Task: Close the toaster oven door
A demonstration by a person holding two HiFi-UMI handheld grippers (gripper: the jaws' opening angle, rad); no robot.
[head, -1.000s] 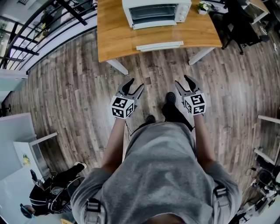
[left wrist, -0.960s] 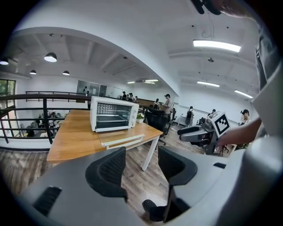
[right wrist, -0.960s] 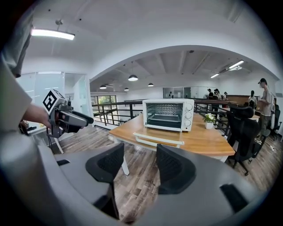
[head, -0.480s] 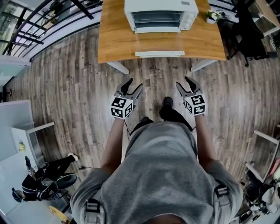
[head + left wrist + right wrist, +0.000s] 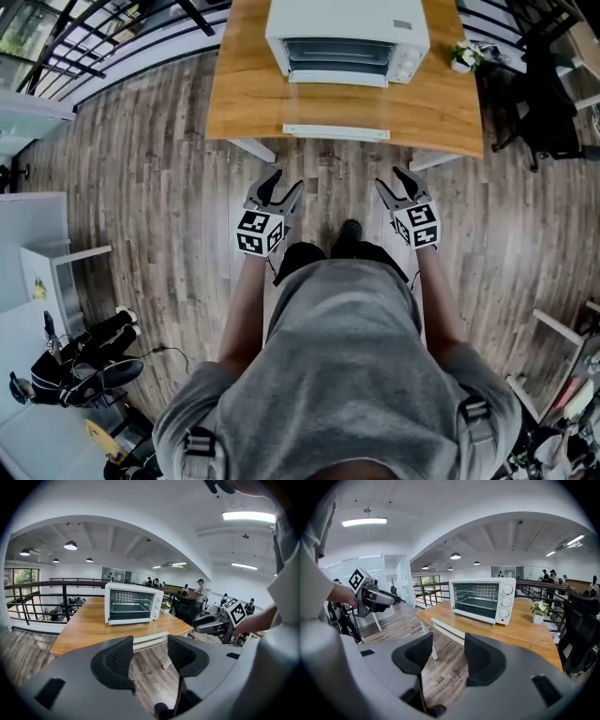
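Head view: we stand on a plank floor facing a wooden table. The white toaster oven sits at its far side, front open. Our left gripper has its jaws apart and empty. The jaws of the right gripper are also apart and empty, and have just been closing slightly.

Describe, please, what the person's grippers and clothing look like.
Both the left gripper and right gripper are grey two-jaw tools with black textured pads, each carrying a white cube of black square markers. The person wears a grey short-sleeved shirt. The right gripper's jaws have just been closing slightly, nothing between them.
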